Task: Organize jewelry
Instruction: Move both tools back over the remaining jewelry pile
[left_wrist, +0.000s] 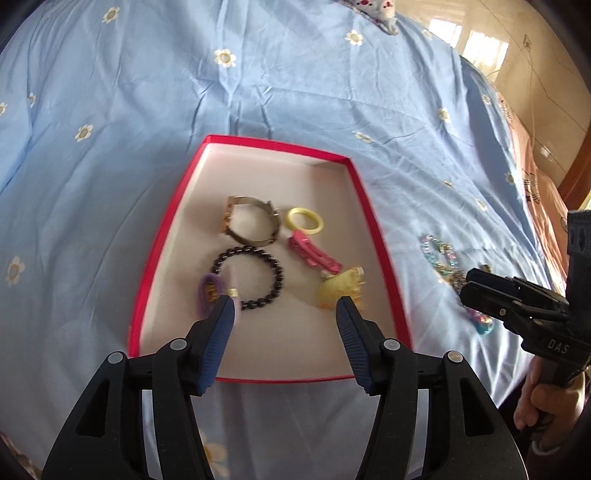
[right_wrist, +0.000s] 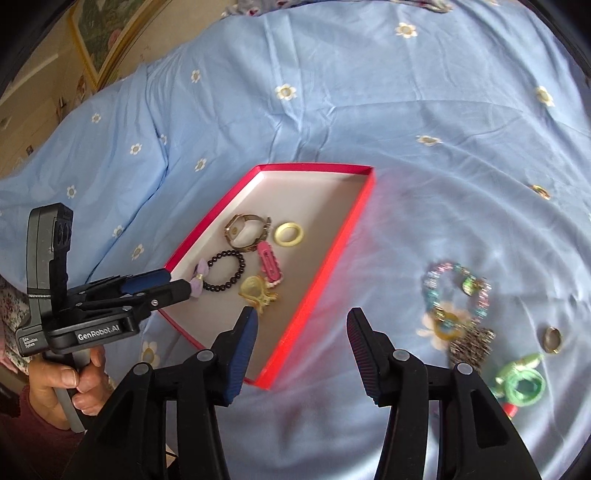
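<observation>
A red box (left_wrist: 373, 218) (right_wrist: 325, 266) lies on the blue bed sheet. It holds a gold watch (left_wrist: 251, 221), a yellow ring (left_wrist: 304, 220), a pink hair clip (left_wrist: 314, 253), a black bead bracelet (left_wrist: 247, 282), a purple bow tie (left_wrist: 210, 291) and a yellow clip (left_wrist: 338, 291). My left gripper (left_wrist: 286, 314) is open over the box's near end, empty. My right gripper (right_wrist: 301, 332) is open and empty above the sheet, right of the box. Loose jewelry lies on the sheet to the right: a beaded bracelet (right_wrist: 456, 291), a gold ring (right_wrist: 552, 339) and a green hair tie (right_wrist: 524, 386).
A small gold piece (right_wrist: 540, 191) lies farther right on the sheet. The bed's right edge with an orange cover (left_wrist: 535, 184) borders a tiled floor. A pillow (left_wrist: 376, 11) lies at the head of the bed.
</observation>
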